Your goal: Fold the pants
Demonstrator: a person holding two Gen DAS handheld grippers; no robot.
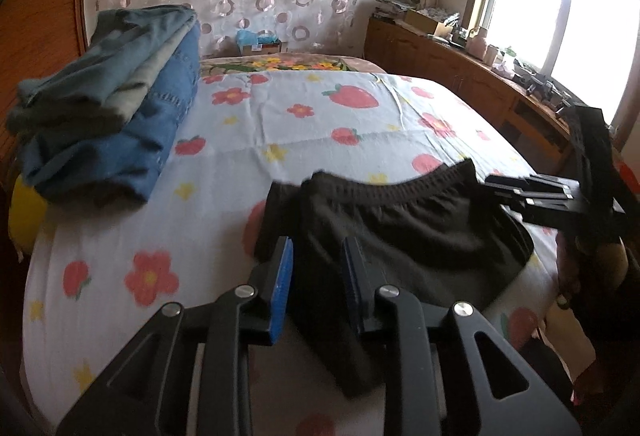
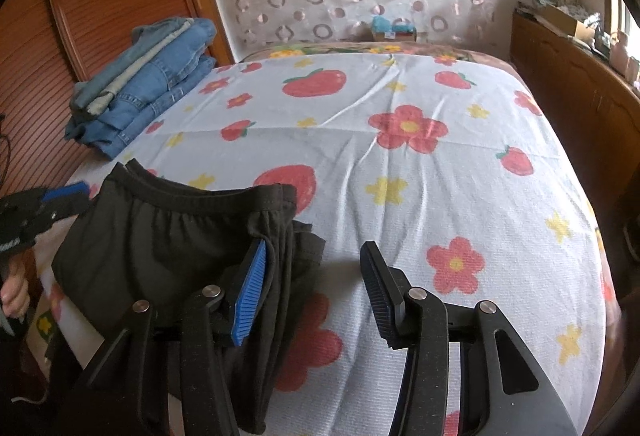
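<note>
Two tools work over one pair of black pants (image 2: 168,236) lying on the near edge of the bed (image 2: 400,164). At the pants' left side the left tool (image 1: 318,260) has its fingers apart, dark cloth between them. At the right side, the right tool (image 2: 316,276) stands wide apart, its left pad against the folded cloth edge. One stack of folded jeans (image 2: 148,84) sits far left. One wooden cabinet (image 1: 460,76) runs along the right.
</note>
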